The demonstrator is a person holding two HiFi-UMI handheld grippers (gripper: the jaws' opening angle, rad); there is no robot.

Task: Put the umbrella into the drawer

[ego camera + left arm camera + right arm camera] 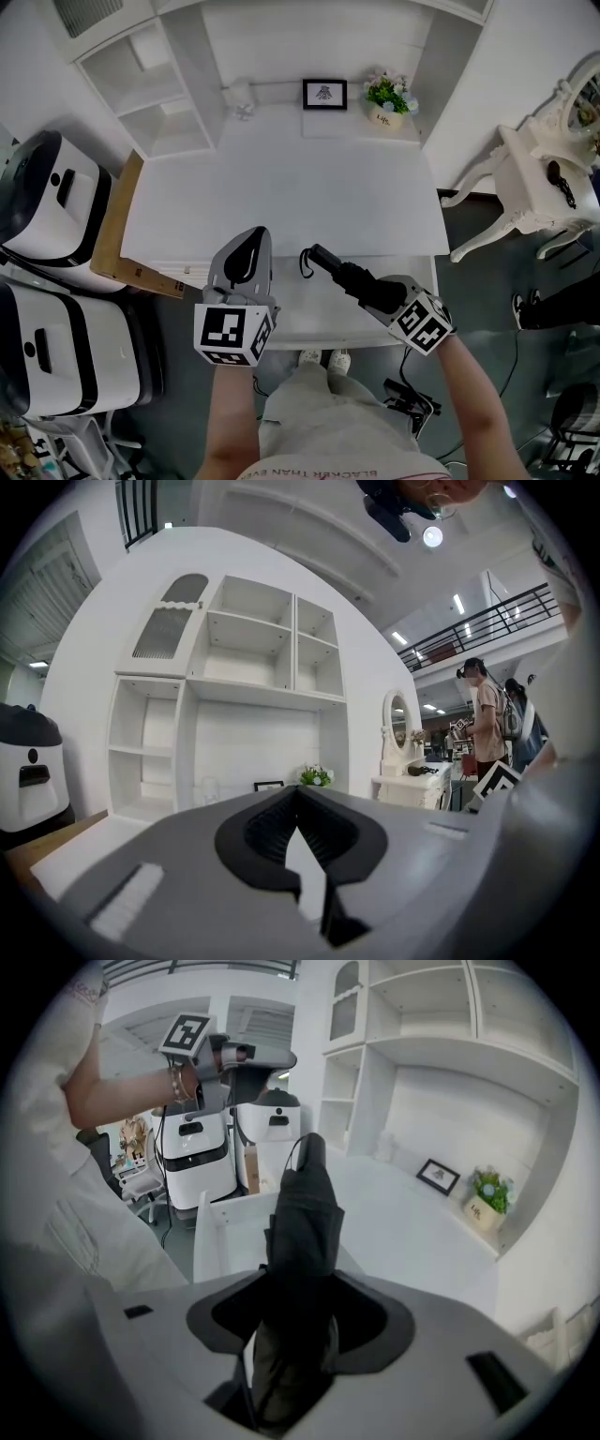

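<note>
- The black folded umbrella (339, 273) was gripped at its thicker end by the right gripper (373, 287), whose jaws were closed on the fabric.
- In the right gripper view the umbrella (305, 1211) was seen running out between the jaws of the right gripper (295, 1321), with its thin wrist strap at the far end.
- The umbrella was held tilted over the open white drawer (291, 321) at the front edge of the white desk (281, 187). Whether it touched the drawer floor could not be told.
- The strap end was pointed towards the desk top, and the gripped end lay nearer the person.
- In the right gripper view a side wall of the drawer (208, 1232) was seen just left of the umbrella.
- The left gripper (253, 234) was held level over the left part of the drawer, apart from the umbrella.
- In the left gripper view the jaws of the left gripper (298, 795) were seen closed at the tips, with nothing held between them.
- A small black picture frame (324, 94) and a cream pot of green and white flowers (386, 101) were stood at the back of the desk under the white shelf unit (150, 84).
- A light wooden board (112, 225) was seen beside the left edge of the desk, and two white-and-black machines (52, 197) were seen further left.
- An ornate white dressing table (539, 183) was stood to the right of the desk.
</note>
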